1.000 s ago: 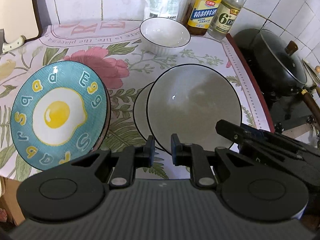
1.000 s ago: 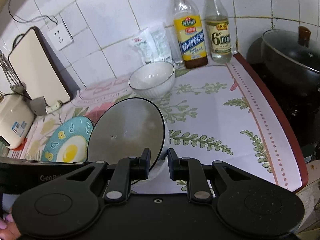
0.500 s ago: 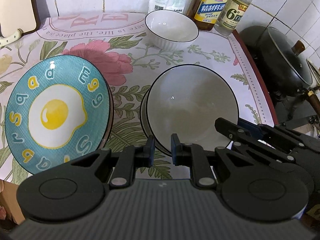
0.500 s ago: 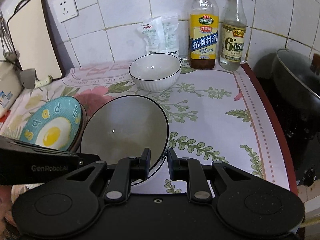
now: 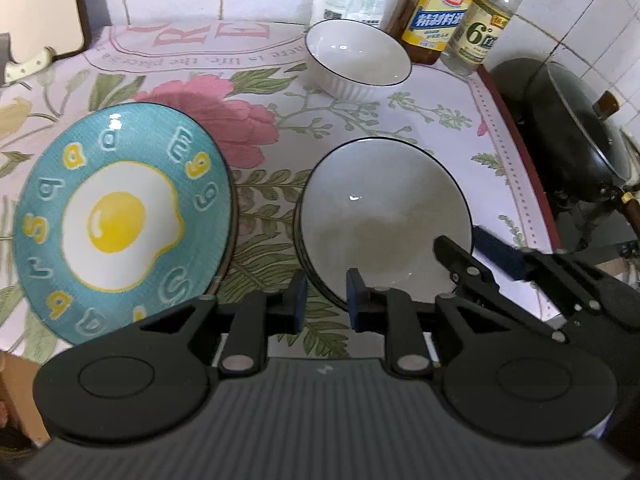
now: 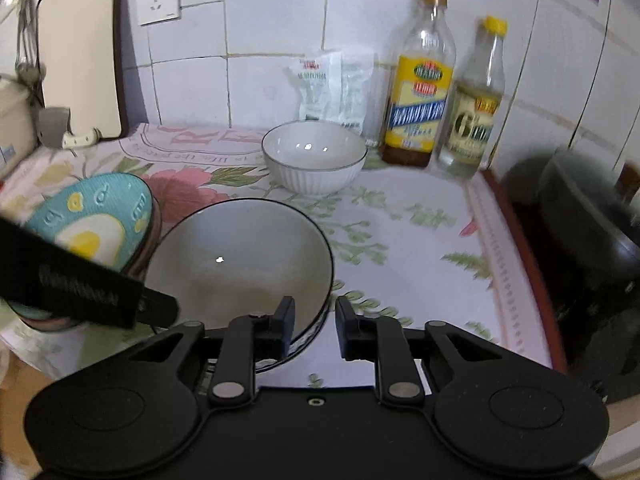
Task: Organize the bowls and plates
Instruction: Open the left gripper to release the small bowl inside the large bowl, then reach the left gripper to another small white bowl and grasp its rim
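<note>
Left gripper: mine, jaws just parted a little. Rim of the grey plate stack sits in the gap, pads clear of it. Released.
Right gripper: jaws also just eased apart. The plate rim passes between them; left pad looks close to the inside, cannot tell if it touches. I read it as let go.
Grey plates: dark-rimmed, stacked flat on the floral cloth, toward the worktop's front edge, right of middle. A second rim shows under the top one on the left side.
Egg plate: teal, fried-egg print, lettering round it. Atop a stack near the front left of the worktop, just beside the grey plates, apart from them.
White bowl: ribbed, dark rim, upright near the back edge, well apart from both stacks.
Bottles: two, against the tiled wall at the back right corner, a packet beside them.
Pan: dark, glass lid, off the worktop's right edge.
Cutting board: leaning on the wall, back left.
</note>
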Demonstrator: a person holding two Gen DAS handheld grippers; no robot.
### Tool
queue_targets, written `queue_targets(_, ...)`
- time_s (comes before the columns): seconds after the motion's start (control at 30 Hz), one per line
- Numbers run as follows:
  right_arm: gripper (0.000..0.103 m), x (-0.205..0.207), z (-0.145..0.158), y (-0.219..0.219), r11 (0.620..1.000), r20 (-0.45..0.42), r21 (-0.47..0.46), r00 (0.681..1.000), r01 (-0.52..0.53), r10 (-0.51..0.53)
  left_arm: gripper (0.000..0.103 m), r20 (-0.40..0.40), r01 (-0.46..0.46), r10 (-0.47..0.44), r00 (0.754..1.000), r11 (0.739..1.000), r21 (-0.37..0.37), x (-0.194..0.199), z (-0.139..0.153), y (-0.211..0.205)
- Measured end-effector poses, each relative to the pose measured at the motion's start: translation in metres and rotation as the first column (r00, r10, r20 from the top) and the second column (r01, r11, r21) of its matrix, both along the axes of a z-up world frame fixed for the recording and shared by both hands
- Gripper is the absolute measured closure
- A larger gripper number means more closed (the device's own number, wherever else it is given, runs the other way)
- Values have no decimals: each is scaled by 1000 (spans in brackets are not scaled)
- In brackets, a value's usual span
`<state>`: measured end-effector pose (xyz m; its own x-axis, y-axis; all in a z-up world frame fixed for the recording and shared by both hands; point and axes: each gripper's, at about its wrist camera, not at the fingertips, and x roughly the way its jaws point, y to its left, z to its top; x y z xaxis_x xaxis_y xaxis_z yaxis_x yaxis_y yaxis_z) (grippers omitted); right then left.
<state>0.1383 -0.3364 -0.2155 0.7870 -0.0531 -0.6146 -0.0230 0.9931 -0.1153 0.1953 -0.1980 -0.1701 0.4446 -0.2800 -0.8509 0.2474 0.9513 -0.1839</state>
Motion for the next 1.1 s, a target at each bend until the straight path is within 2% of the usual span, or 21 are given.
queue_targets(0.03, 64, -3, 1, 4, 999, 11, -52, 1000, 0, 0, 78, 11, 8, -8, 1000, 1000, 24, -1, 3, -3)
queue_targets(0.1, 64, -8, 4, 7, 996, 32, -86, 999, -8, 11, 71, 23, 23, -24, 999, 999, 44, -5, 9, -6)
queue_targets(0.2, 63, -13, 12, -8, 1000, 45, -4, 999, 14, -14, 68, 11, 41, -41, 999, 999, 31, -7, 21, -5)
queue_targets(0.3, 63, -24, 22, -26, 997, 87, 77, 996, 23, -30, 62, 48, 71, -71, 996, 997, 19, -10, 38, -2)
queue_targets(0.37, 62, -31, 29, -39, 991, 120, 131, 992, 18, -34, 62, 74, 79, -77, 994, 997, -14, -9, 47, 6)
queue_targets(0.43, 61, -33, 33, -53, 978, 146, 209, 989, -7, -24, 61, 96, 58, -53, 994, 997, -49, -3, 53, 16)
queue_targets(0.5, 58, -31, 36, -63, 961, 168, 273, 986, -43, -3, 61, 120, 18, -13, 993, 999, -46, 4, 53, 24)
queue_targets(0.6, 58, -15, 41, -76, 937, 226, 336, 974, -96, 19, 61, 130, -26, 35, 991, 998, -65, 18, 47, 38)
queue_targets(0.7, 57, -1, 50, -85, 930, 283, 344, 959, -133, 33, 61, 136, -47, 58, 989, 995, -82, 36, 45, 50)
queue_targets(0.77, 56, 17, 53, -92, 915, 280, 362, 957, -180, 77, 61, 155, -52, 64, 986, 995, -82, 50, 47, 51)
queue_targets(0.87, 56, 43, 54, -95, 914, 259, 356, 960, -196, 105, 61, 162, -46, 63, 985, 993, -104, 72, 47, 47)
queue_targets(0.93, 54, 60, 49, -97, 894, 241, 397, 963, -207, 116, 61, 172, -56, 73, 982, 993, -103, 83, 41, 41)
queue_targets(1.1, 50, 93, 37, -113, 843, 206, 520, 978, -137, 32, 61, 155, -36, 52, 987, 994, -107, 112, 20, 23)
